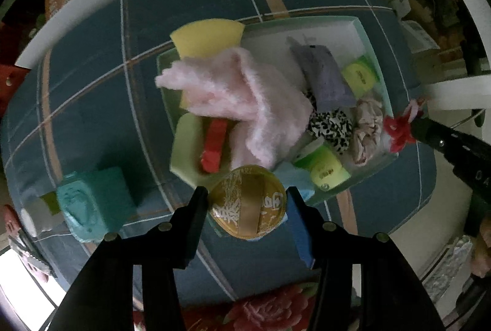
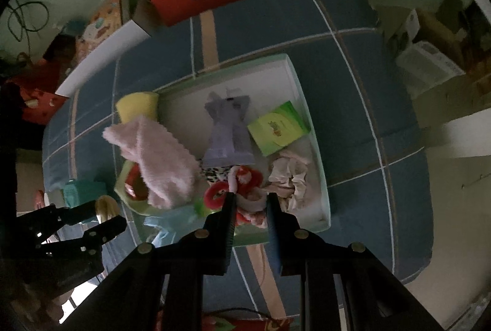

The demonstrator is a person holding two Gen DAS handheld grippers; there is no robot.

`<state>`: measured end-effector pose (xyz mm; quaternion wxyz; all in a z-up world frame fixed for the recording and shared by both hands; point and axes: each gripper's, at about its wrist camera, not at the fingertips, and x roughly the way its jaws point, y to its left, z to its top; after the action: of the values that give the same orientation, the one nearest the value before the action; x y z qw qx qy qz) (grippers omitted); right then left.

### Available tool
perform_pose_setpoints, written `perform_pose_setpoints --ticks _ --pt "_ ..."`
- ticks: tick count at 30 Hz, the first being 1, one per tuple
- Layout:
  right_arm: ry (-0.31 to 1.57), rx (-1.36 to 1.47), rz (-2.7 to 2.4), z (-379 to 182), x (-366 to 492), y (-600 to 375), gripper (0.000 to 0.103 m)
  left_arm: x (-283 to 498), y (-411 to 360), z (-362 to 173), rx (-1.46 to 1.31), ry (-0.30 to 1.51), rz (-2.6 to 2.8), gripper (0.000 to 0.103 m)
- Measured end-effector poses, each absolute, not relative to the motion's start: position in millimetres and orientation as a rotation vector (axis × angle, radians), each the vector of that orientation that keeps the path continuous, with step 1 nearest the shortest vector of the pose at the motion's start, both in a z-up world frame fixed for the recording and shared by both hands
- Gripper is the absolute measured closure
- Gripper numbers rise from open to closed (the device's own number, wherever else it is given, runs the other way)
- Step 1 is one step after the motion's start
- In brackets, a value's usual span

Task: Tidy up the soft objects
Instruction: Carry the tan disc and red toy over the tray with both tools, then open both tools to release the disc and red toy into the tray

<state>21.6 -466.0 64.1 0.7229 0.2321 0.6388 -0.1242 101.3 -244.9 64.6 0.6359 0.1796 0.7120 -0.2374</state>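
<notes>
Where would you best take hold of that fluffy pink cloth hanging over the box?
Probably the pink cloth's loose pointed corner, which sticks out past the edge of the box. Come from above, since the corner lies flat with little crowding it, while the rest drapes over the sponges and the red piece.

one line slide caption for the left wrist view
Left gripper holds a round gold puff above the near edge of a pale green tray of soft items.
</notes>
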Motion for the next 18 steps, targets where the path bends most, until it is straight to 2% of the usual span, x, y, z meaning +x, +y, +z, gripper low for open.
perform_pose_setpoints --ticks 9,11,13,18 --pt "1.455 0.541 -0.292 33.5 30.0 -475.6 0.081 112.6 -251.0 37.4 0.367 1.657 -0.558 0.049" --pt "1.456 0.537 -0.297 32.3 32.0 -476.4 0.081 116.0 -250.8 36.5 0.349 1.658 -0.559 0.045" --pt "1.453 0.530 -0.299 33.2 33.6 -476.6 0.080 118.3 -250.5 38.0 0.342 1.647 -0.564 0.031" --pt "1.445 0.527 -0.300 39.0 34.3 -475.7 0.079 121.2 -249.4 43.2 0.339 1.635 -0.569 0.030"
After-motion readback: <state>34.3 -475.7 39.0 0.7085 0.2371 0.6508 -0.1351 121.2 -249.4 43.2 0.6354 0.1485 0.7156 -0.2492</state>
